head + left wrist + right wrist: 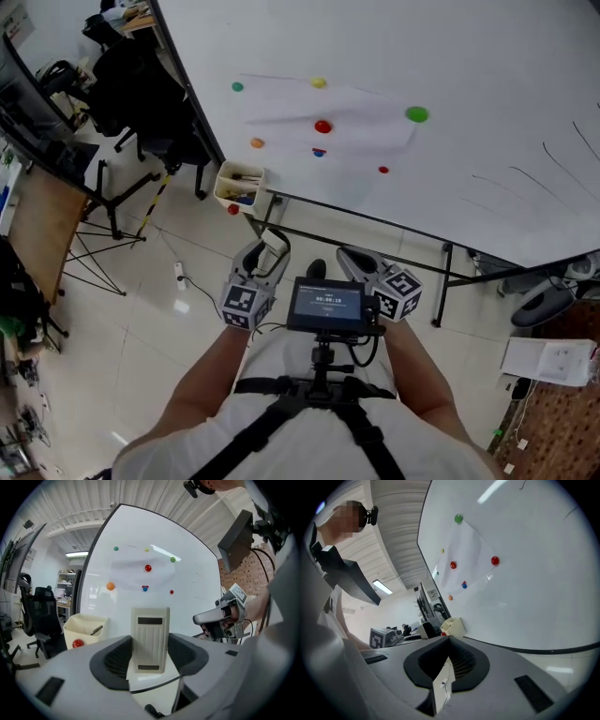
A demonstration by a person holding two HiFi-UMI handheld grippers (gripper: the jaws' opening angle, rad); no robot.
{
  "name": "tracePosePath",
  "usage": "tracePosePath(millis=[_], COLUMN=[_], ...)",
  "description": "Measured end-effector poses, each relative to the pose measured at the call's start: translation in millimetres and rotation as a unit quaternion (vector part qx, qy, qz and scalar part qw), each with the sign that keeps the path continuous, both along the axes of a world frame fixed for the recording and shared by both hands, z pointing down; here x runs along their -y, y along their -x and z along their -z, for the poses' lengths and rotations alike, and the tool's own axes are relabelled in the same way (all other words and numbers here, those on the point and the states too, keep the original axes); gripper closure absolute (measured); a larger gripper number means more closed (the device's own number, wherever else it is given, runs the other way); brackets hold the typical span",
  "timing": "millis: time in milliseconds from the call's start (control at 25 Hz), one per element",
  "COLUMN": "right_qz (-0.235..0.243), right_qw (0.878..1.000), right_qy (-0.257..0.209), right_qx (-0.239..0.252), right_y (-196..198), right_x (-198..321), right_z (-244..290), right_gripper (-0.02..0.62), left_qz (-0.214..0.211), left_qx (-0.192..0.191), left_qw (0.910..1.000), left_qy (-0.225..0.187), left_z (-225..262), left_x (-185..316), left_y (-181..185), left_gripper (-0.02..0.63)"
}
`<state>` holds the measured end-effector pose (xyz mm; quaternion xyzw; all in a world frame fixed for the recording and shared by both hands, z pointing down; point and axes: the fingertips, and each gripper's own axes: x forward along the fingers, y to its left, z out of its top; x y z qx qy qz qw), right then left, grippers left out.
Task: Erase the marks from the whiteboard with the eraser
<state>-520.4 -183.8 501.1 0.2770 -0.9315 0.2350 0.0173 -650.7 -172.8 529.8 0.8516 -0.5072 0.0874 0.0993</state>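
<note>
Bright, even indoor light, a glare streak on the whiteboard [534,597]; gripper views bend and perhaps blur at edges.

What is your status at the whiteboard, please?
Left tool shut on eraser; right tool shut, empty. Marks unerased, eraser off the whiteboard. Paper sheet with magnets left of marks.

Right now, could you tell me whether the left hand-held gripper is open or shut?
Shut on the eraser: the left hand-held gripper clamps it upright between both jaws.
</note>
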Motion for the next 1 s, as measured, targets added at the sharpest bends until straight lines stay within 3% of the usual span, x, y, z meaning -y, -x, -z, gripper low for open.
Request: tracePosePath(millis=[320, 560, 1000], right_qz=[-0.091, -0.160, -0.203], right_qw=[0.996, 0.987, 0.978], right_qy=[-0.007, -0.025, -0.038], right_qx=[-0.010, -0.007, 0.006], right_y=[-86, -172, -348], right_x=[-8, -8, -52], right_z=[6, 16, 30], right_gripper=[0.575, 0.575, 0.575], left_qz=[-0.085, -0.120, -0.187], left_qx=[-0.009, -0.003, 0.015], left_qw=[0.9962, 0.9926, 0.9821], left_qy=[0.014, 0.015, 0.020], left_z=[-7, -10, 4], left_x=[4, 15, -13], left_y=[-80, -143, -340], left_gripper=[0.336, 0.336, 0.336])
